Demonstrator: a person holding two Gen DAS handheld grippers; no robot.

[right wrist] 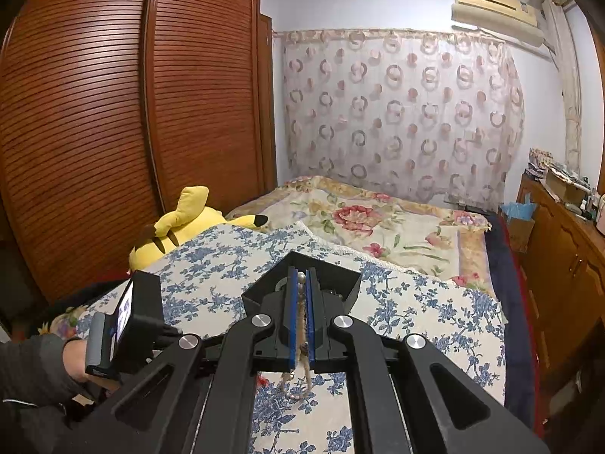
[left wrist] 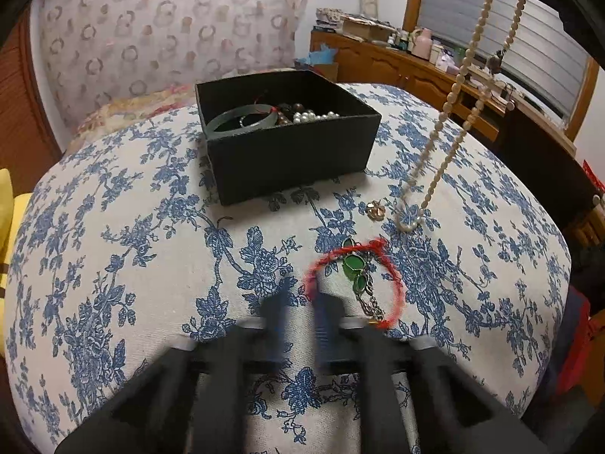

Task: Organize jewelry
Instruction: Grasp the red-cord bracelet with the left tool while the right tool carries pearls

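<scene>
On the bed, my left jaws [left wrist: 302, 302] are clenched at the red cord bracelet [left wrist: 353, 283]; my right jaws [right wrist: 301, 314] grasp the pearl necklace [left wrist: 453, 113]. Box [left wrist: 295, 151] holds several pieces; brooch [left wrist: 376, 210] remains.

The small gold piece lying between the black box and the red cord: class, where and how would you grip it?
Grip the gold piece across its outer edges, coming straight down from above. It lies flat and compact on the blue floral cloth, apart from the pearl strand, so a side approach offers nothing to pinch.
</scene>
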